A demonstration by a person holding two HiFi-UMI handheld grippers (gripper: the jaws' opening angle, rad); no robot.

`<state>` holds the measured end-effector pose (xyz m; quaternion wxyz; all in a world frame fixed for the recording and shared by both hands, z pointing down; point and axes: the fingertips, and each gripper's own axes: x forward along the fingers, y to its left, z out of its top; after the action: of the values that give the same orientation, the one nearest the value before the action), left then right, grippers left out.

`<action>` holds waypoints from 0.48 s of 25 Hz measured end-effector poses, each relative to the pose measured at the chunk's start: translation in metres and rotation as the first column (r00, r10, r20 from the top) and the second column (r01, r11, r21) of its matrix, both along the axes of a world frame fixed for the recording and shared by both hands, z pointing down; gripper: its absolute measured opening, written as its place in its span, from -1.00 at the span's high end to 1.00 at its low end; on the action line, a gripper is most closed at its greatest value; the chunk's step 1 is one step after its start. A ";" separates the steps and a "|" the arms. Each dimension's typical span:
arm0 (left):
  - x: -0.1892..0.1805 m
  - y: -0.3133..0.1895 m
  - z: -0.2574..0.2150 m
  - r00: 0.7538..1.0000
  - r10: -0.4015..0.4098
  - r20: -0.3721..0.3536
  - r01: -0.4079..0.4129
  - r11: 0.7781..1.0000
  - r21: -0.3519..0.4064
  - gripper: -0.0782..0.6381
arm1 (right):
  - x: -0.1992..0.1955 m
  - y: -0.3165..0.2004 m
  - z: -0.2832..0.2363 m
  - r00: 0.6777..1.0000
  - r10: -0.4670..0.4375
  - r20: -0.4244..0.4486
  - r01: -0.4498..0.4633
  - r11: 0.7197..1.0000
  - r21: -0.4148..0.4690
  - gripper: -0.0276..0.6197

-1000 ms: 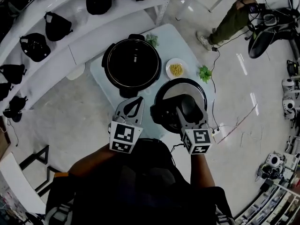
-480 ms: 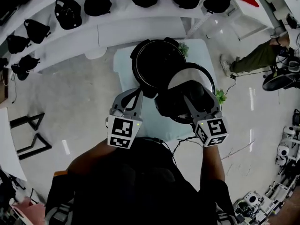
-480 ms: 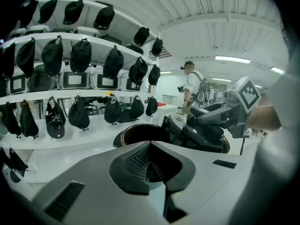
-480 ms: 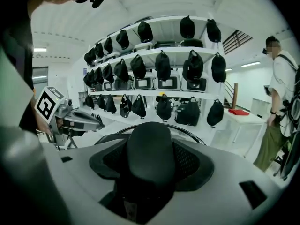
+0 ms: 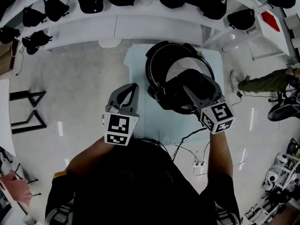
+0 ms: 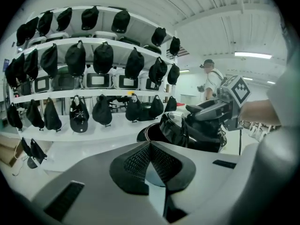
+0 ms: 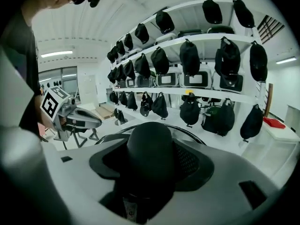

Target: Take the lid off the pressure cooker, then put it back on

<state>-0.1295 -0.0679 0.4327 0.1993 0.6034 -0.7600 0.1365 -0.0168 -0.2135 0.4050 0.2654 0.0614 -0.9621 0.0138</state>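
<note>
The black pressure cooker [image 5: 153,62] stands open on a small pale table [image 5: 140,116]. Its round lid [image 5: 202,69], metal-rimmed with a black handle, hangs tilted over the cooker's near right side. My right gripper [image 5: 188,87] is shut on the lid's black knob [image 7: 150,149], which fills the space between the jaws. In the left gripper view the pot [image 6: 149,133] shows behind the lid [image 6: 185,131]. My left gripper [image 5: 133,90] is shut and empty, hovering over the table left of the cooker, a little apart from it. The lid hides most of the pot's inside.
White shelves [image 5: 140,25] hung with black caps curve round behind the table. A person's leg [image 5: 262,82] lies at the right. A cable and power strip [image 5: 199,165] lie on the floor near the table's front. A black frame [image 5: 28,109] stands at the left.
My right gripper has carried the lid from in front and to the right of the cooker to over its rim. The left gripper stays beside it, shut.
</note>
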 end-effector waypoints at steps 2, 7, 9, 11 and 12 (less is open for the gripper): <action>-0.006 0.001 0.003 1.000 -0.023 -0.002 0.023 1.000 -0.007 0.76 | -0.013 -0.006 0.003 0.999 -0.041 -0.004 0.041 0.999 0.001 -0.01; -0.019 0.006 0.008 0.997 -0.074 0.000 0.074 0.997 -0.026 0.76 | -0.043 -0.011 0.011 0.988 -0.154 -0.022 0.154 0.988 0.009 -0.01; -0.025 0.008 0.010 0.996 -0.087 0.001 0.087 0.996 -0.033 0.76 | -0.054 -0.011 0.015 0.981 -0.191 -0.027 0.191 0.982 0.003 -0.01; -0.028 0.008 0.012 0.996 -0.094 0.001 0.094 0.995 -0.038 0.76 | -0.062 -0.011 0.022 0.975 -0.219 -0.032 0.219 0.976 -0.008 -0.01; -0.029 0.008 0.013 0.995 -0.095 0.002 0.095 0.995 -0.040 0.76 | -0.065 -0.011 0.025 0.972 -0.230 -0.036 0.230 0.973 -0.014 -0.01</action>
<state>-0.1585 -0.0602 0.4454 0.2177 0.5624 -0.7850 0.1419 -0.0817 -0.2246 0.4301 0.2832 -0.0516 -0.9576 -0.0135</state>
